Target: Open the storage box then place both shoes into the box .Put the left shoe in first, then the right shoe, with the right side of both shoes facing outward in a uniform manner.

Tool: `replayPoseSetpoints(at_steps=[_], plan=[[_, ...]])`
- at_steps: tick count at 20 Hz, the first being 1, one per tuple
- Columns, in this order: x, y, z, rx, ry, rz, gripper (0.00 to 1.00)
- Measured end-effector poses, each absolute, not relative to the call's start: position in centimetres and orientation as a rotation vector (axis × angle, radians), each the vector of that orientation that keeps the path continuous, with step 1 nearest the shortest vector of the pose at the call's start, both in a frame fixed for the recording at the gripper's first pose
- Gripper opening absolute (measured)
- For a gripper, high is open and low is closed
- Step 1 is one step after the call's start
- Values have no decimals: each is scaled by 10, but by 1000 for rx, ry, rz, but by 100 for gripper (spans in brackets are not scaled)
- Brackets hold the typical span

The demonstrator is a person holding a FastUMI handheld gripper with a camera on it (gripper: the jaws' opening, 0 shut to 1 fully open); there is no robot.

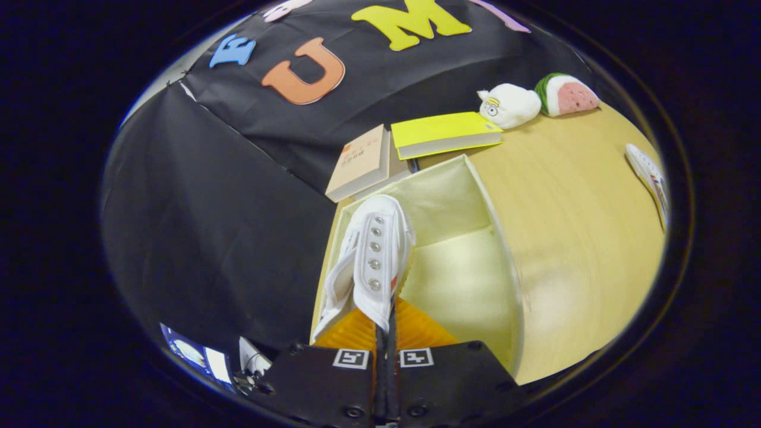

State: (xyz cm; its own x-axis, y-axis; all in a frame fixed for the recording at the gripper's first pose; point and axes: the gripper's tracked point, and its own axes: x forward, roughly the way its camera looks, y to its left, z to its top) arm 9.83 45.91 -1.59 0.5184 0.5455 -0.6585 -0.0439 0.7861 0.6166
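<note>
My gripper (385, 326) is shut on a white canvas shoe (376, 255), pinching the eyelet edge of its upper between both fingers. The shoe hangs toe-forward over the open storage box (505, 249), near the box's left wall. The box has pale cream walls and a bare floor, and it stands on the wooden table (582, 214). A second white shoe (649, 178) lies on the table far off to the right of the box.
Beyond the box lie a tan book (359, 161) and a yellow book (443, 134). A white plush toy (510, 105) and a watermelon plush (568, 95) sit at the table's back. Black cloth walls close the left and rear.
</note>
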Motion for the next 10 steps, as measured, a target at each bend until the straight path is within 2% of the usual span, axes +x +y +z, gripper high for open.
replayPoseSetpoints(at_steps=[6,8,9,10], plan=[[98,473,-39,586,1071,293,6],[97,485,-36,617,1077,348,8],[97,486,-27,621,1072,363,25],[95,491,-27,619,1053,373,36]])
